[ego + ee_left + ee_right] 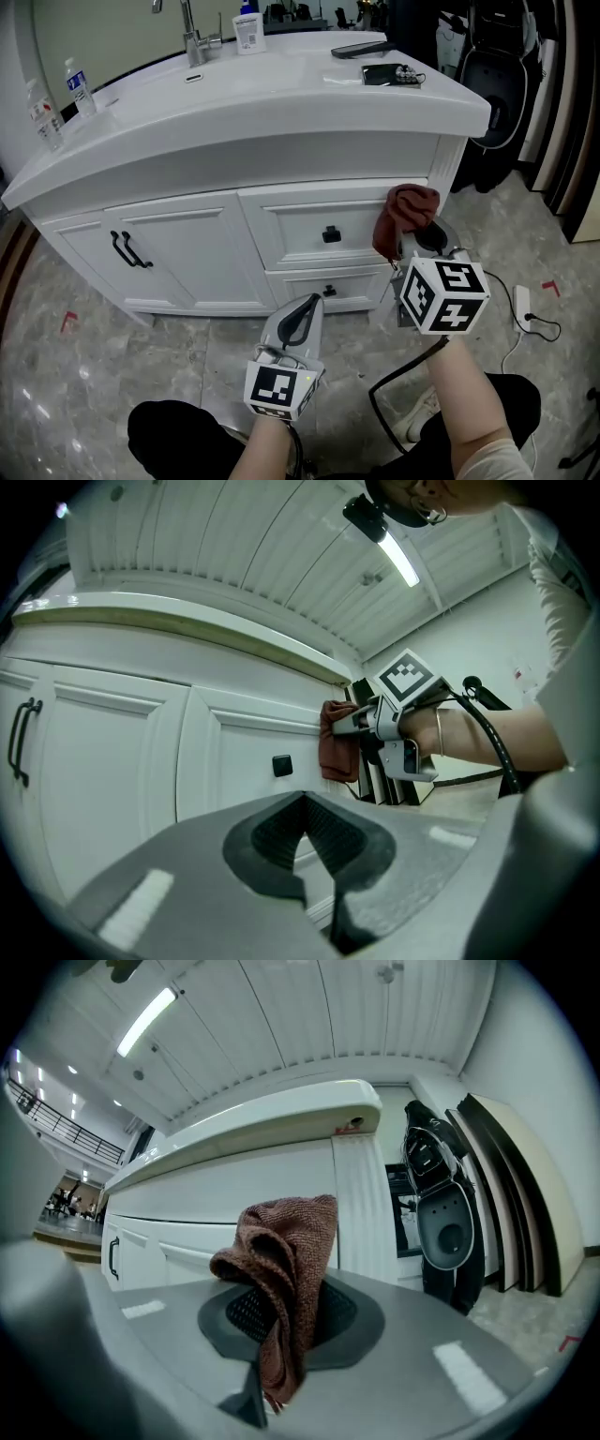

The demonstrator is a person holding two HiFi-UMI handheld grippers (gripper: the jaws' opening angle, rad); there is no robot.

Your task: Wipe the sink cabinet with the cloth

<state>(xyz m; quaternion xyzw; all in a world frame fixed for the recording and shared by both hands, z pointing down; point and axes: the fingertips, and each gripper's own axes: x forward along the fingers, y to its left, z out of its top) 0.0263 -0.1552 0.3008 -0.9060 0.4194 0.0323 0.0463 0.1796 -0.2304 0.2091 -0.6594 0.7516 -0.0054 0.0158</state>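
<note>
The white sink cabinet (pixel 187 234) stands ahead, with two drawers and a door under a white counter. My right gripper (pixel 412 242) is shut on a reddish-brown cloth (pixel 403 214), which bunches up against the right end of the upper drawer front (pixel 309 225). In the right gripper view the cloth (pixel 281 1269) sticks up out of the shut jaws, close to the cabinet's corner post (pixel 361 1204). My left gripper (pixel 302 317) hangs lower, in front of the bottom drawer, shut and holding nothing. From the left gripper view the cloth (pixel 336 742) and the right gripper (pixel 361 726) show at the drawer's end.
On the counter are a faucet (pixel 192 37), bottles (pixel 80 86), a white bottle (pixel 247 28) and a black device (pixel 389 75). A dark chair-like object (pixel 497 75) stands to the right. A white power strip with cable (pixel 523 305) lies on the marble floor.
</note>
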